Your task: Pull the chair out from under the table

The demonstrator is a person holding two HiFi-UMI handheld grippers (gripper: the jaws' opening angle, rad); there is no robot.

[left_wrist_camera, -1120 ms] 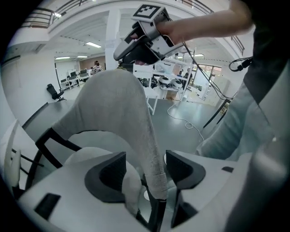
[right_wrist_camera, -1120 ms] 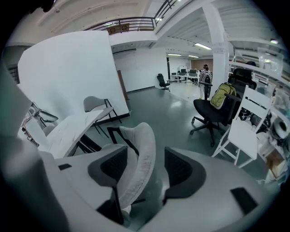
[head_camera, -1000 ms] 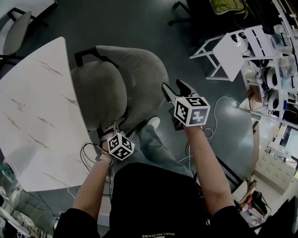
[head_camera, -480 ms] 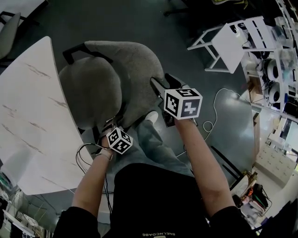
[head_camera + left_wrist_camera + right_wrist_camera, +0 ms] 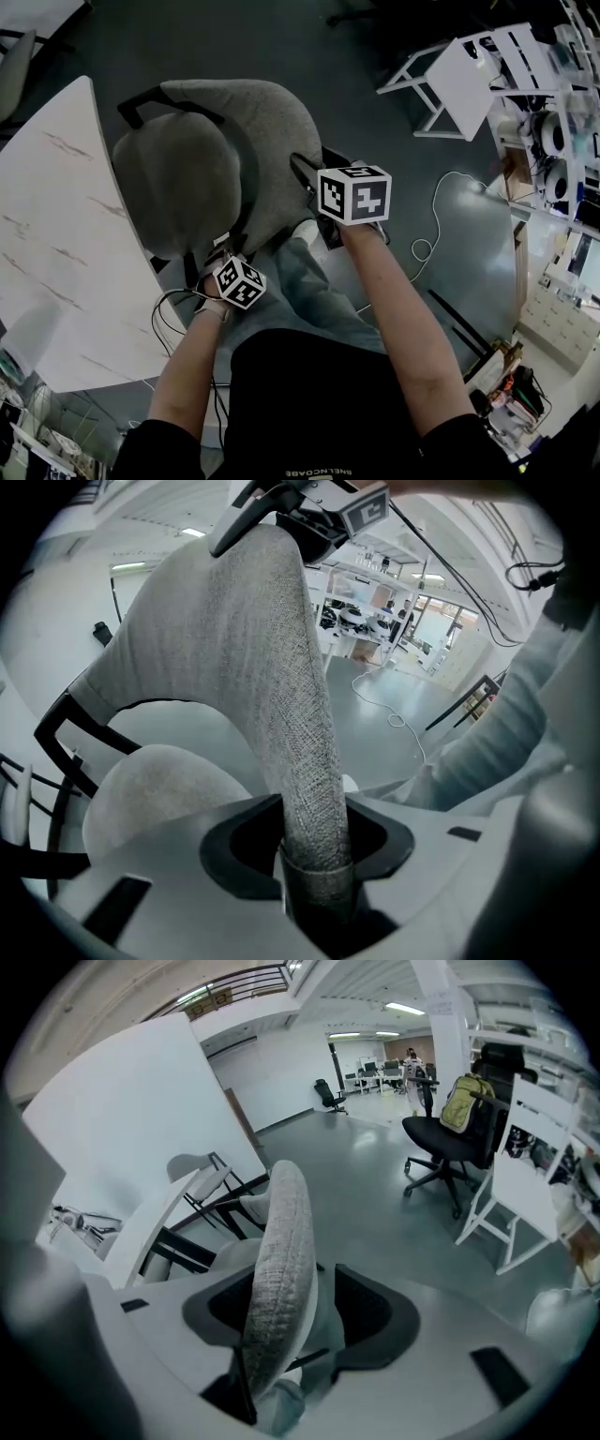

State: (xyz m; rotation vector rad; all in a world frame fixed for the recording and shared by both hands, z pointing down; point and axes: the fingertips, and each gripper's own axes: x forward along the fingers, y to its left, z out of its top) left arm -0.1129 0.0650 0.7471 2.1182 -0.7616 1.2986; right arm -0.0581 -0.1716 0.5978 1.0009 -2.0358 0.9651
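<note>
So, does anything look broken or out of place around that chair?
Nothing stands out. The chair stands upright, close against the table, with no damage showing. A loose white cable trails nearby, which is untidy but not broken.

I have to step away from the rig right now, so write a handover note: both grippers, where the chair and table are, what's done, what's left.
Left gripper: jaws have just been closing, now clamped on the backrest edge.
Right gripper: open, straddling the backrest's edge, not pinching it.
Chair: close against the table, seat at its rim.
Done: both grippers placed on the backrest.
Left: close the right gripper, then pull the chair back, away from the table.
</note>
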